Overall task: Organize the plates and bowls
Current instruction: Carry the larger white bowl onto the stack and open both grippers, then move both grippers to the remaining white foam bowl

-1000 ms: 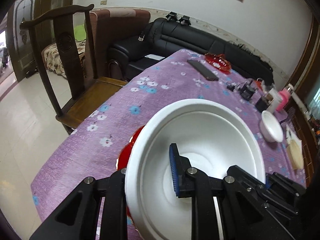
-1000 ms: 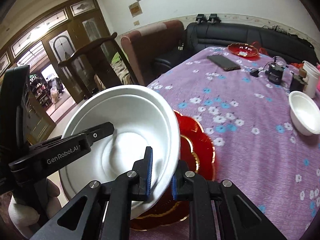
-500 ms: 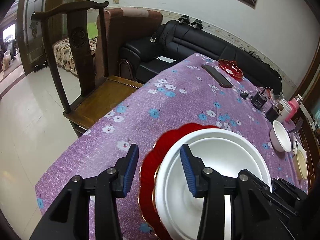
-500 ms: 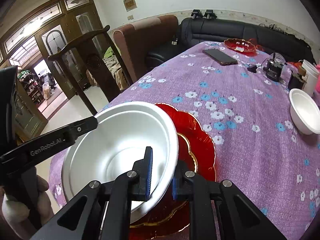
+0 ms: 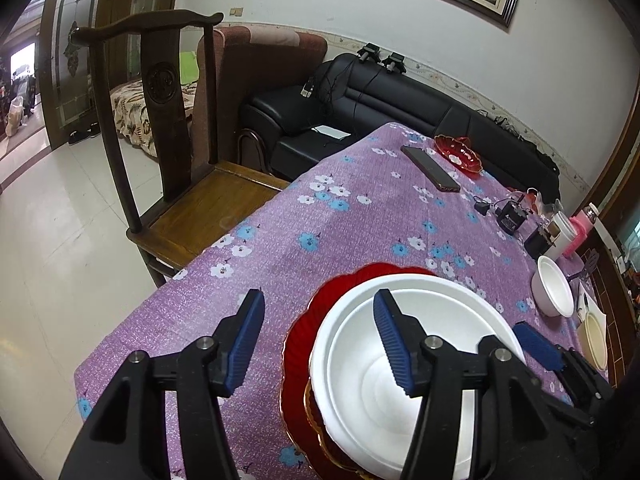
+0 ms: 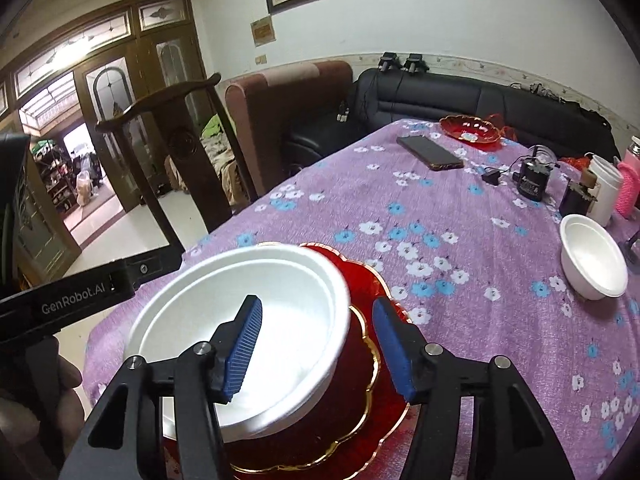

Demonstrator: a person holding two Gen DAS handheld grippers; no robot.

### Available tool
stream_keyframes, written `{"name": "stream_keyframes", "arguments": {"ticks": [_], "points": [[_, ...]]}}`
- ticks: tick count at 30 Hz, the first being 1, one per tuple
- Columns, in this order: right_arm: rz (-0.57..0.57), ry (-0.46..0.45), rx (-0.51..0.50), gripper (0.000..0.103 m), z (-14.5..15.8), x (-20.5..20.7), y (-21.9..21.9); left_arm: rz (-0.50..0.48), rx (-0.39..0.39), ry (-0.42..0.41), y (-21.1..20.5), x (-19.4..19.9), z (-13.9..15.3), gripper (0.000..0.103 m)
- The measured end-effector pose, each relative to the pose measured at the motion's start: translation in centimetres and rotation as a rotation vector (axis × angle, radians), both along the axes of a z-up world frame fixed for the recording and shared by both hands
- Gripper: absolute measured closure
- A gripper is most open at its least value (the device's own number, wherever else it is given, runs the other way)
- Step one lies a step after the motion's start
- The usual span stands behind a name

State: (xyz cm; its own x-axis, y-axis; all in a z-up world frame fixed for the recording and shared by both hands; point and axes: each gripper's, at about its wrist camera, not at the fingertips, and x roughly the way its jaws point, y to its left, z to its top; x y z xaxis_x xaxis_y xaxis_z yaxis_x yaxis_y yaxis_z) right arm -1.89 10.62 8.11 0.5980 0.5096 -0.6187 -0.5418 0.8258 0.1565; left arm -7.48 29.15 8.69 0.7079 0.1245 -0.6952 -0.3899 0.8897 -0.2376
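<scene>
Now the large white bowl [image 6: 256, 320] sits on the red scalloped plate [image 6: 360, 412] at the near end of the table [image 6: 460, 248], where a second ago it was lifted and tilted, pinched by its rim on both sides; the left tongs [image 5: 316, 340] have just been opening and stand about half apart, one blue pad over the purple cloth to the bowl's left, the other over the bowl's inside, neither pressing the rim; the right tongs [image 6: 320, 344] have likewise just been opening, the bowl's right rim between the pads but apparently free of both; so both hold nothing, and the bowl seems to rest by its own weight, slightly off-centre toward the plate's left edge; this placing I judge finished, with the hands free to draw back; farther out a small white bowl [image 6: 592, 260] stands apart toward the right, and a second red dish [image 6: 472, 128] lies at the far end beside a dark phone [image 6: 430, 152], likely the next things to gather.
</scene>
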Motion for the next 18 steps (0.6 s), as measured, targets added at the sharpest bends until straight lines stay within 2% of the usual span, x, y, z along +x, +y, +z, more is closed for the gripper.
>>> {"name": "stream_keyframes", "arguments": {"ticks": [4,7,10,15,18], "points": [[-0.038,-0.021,0.03,0.038,1.1,-0.4,-1.8,-0.012,0.014,-0.008,-0.4,-0.1,0.4,0.045],[-0.072,-0.072,0.019,0.035,2.0,-1.2,-3.5,-0.027,0.031,-0.015,-0.9,-0.2,0.8,0.043],[-0.126,-0.14,-0.006,0.026,2.7,-2.3,-5.6,-0.044,0.05,-0.025,-1.6,-0.4,1.2,0.039],[-0.275,-0.238,-0.046,0.019,3.1,-3.4,-10.5,-0.089,0.076,-0.046,-3.2,-0.6,2.1,0.037],[-0.37,-0.234,-0.045,0.014,3.0,-3.3,-14.4,-0.122,0.096,-0.057,-4.6,-0.8,2.7,0.036]]}}
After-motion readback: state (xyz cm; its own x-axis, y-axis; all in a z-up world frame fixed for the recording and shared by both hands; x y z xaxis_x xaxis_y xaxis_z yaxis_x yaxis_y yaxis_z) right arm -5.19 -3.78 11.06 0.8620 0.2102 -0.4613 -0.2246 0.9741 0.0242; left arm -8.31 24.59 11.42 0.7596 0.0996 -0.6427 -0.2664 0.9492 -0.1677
